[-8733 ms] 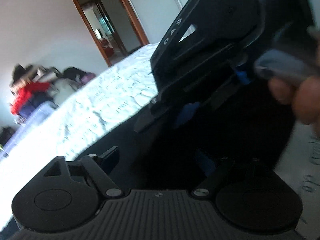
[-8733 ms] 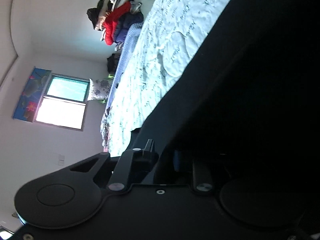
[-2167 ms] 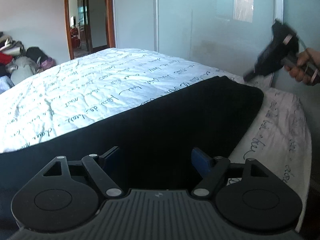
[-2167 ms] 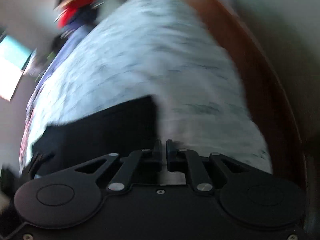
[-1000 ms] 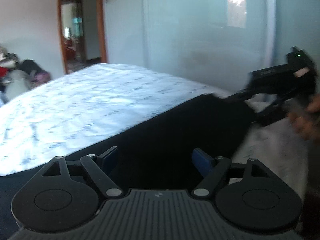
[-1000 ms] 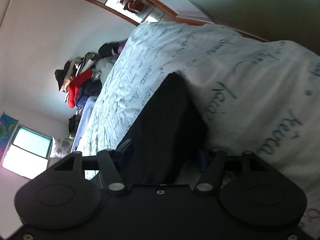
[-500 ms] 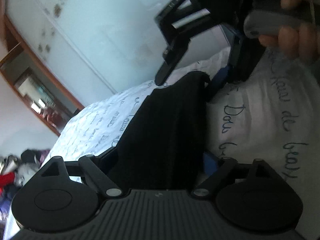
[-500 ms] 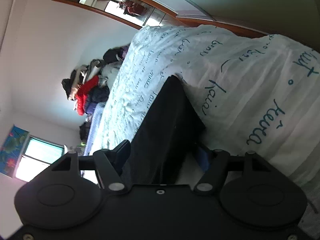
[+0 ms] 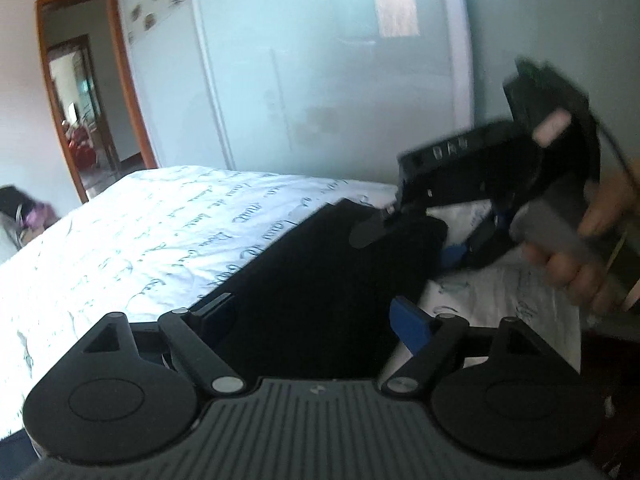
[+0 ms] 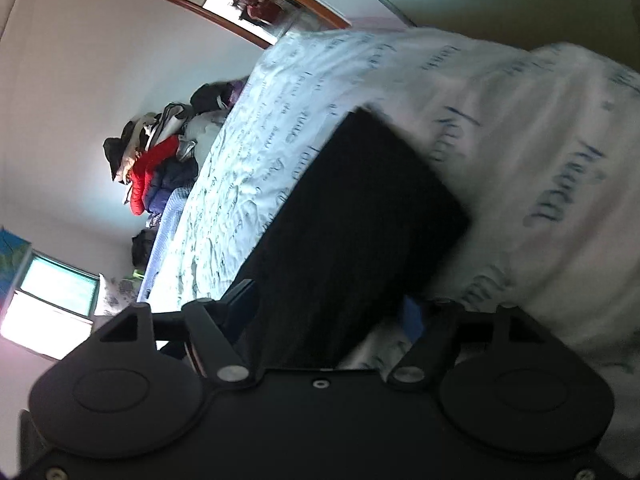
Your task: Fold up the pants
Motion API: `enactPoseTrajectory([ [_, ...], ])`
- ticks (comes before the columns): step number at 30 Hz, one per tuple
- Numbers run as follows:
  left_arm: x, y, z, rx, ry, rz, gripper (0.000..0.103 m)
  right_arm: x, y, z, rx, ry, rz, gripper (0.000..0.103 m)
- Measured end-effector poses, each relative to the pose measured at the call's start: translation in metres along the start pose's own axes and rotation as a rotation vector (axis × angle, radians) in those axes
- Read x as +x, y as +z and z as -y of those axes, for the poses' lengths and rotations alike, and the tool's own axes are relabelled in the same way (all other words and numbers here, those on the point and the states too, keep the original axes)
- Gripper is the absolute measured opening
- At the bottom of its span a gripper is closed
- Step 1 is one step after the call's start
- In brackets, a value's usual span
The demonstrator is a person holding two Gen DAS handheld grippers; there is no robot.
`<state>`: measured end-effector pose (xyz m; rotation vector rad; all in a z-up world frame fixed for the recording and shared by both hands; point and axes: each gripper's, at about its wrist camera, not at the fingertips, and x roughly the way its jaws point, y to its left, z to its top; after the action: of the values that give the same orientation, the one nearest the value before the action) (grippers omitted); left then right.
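The black pants (image 9: 320, 272) lie as a long folded strip on the white bed (image 9: 152, 216). My left gripper (image 9: 312, 316) is open, its fingers on either side of the strip. In the left wrist view my right gripper (image 9: 408, 240) is open at the strip's far end, one finger over the cloth and one blue pad beside it. In the right wrist view the pants (image 10: 352, 216) run between the open fingers of the right gripper (image 10: 332, 308), with the square end of the strip on the bed (image 10: 520, 152).
The bed's right edge drops off near the right gripper. A glass wardrobe door (image 9: 320, 60) stands behind the bed, with a doorway (image 9: 80, 108) to its left. A pile of clothes (image 10: 156, 168) sits at the far end of the bed.
The left wrist view has swung back to level. The right gripper has pulled a little away from the pants' end. Both grippers stay open around the strip.
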<state>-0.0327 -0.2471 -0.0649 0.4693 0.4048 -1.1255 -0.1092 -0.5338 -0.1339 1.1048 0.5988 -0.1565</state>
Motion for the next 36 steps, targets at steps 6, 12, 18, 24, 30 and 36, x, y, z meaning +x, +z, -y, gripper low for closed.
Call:
enactPoseTrajectory([
  [6,-0.001,0.023,-0.06,-0.332,-0.04,-0.001,0.087,-0.005,0.004,0.019,0.164,0.076,0.123,0.045],
  [12,0.011,0.024,-0.051,-0.335,-0.012,-0.018,0.087,0.006,-0.002,0.048,0.263,0.123,0.093,0.016],
  [18,0.028,0.011,0.042,0.224,0.004,0.005,0.075,0.007,0.003,0.055,0.341,0.183,0.069,0.027],
  [24,0.055,0.01,0.047,0.17,-0.083,-0.101,0.078,0.002,0.006,0.045,0.294,0.175,0.093,0.043],
  [30,0.057,0.013,0.05,0.199,-0.067,-0.139,0.074,-0.001,0.011,0.034,0.218,0.139,0.114,0.052],
  [36,0.073,0.016,0.053,0.265,0.034,-0.163,0.061,-0.001,0.014,0.035,0.241,0.164,0.106,0.058],
])
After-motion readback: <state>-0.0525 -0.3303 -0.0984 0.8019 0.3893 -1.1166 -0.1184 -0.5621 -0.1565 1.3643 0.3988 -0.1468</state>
